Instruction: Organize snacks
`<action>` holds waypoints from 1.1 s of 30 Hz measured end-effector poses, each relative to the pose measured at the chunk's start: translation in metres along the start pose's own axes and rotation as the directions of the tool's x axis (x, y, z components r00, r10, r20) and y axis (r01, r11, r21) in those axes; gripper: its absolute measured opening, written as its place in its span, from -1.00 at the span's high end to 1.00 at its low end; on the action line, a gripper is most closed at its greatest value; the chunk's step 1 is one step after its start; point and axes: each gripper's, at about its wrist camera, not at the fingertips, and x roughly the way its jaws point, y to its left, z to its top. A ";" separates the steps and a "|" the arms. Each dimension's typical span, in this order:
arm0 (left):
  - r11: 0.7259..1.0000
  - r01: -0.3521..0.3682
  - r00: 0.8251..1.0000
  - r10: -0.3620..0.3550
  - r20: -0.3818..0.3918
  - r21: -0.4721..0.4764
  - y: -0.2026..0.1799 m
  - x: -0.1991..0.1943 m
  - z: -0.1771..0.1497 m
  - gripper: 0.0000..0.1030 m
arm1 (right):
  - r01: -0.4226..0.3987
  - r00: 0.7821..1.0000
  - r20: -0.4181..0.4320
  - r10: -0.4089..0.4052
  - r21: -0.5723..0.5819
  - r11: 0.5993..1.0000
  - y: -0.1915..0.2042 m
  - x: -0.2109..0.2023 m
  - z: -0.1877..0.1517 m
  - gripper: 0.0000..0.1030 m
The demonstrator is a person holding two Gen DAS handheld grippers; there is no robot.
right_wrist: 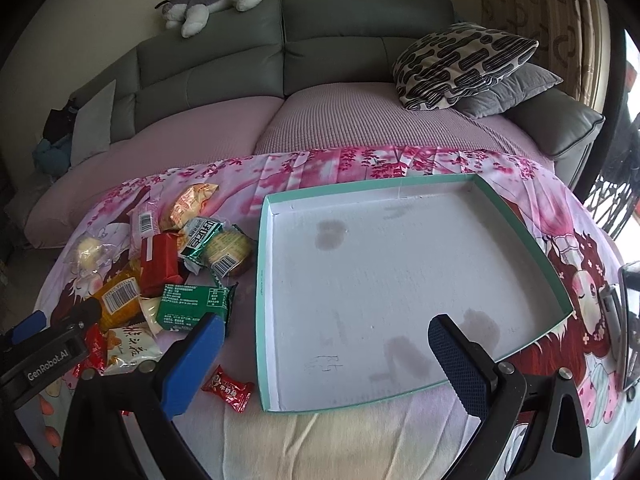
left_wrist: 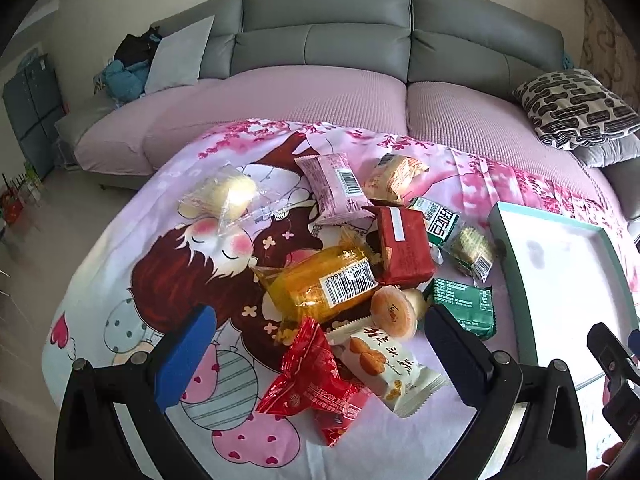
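Observation:
Several wrapped snacks lie heaped on a pink cartoon-print cloth (left_wrist: 132, 272): an orange packet (left_wrist: 320, 284), a red box-shaped pack (left_wrist: 404, 246), a green pack (left_wrist: 460, 306), a shiny red packet (left_wrist: 316, 384) and a white pastry pack (left_wrist: 384, 364). My left gripper (left_wrist: 320, 354) hovers open just over the red and white packs, holding nothing. A teal-rimmed white tray (right_wrist: 262, 280) lies empty to the right of the heap. My right gripper (right_wrist: 326, 360) is open above the tray's near edge. A small red candy (right_wrist: 227, 388) lies by the tray's near left corner.
A grey sofa (left_wrist: 328, 32) with pink seat covers stands behind the cloth. A patterned cushion (right_wrist: 460, 64) rests at the sofa's right end. A plush toy (right_wrist: 212, 0) lies on the backrest. A dark device (right_wrist: 630, 320) sits at the far right edge.

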 end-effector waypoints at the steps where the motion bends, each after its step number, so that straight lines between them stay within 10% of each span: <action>1: 1.000 0.001 1.000 -0.001 -0.002 -0.002 0.001 0.000 0.000 -1.00 | -0.002 1.000 0.000 0.002 -0.002 1.000 0.000 0.000 0.000 -1.00; 33: 0.998 -0.002 0.999 0.005 -0.044 0.057 -0.006 0.005 -0.003 -1.00 | 0.011 0.999 -0.051 -0.013 -0.035 0.999 0.005 0.007 -0.006 -1.00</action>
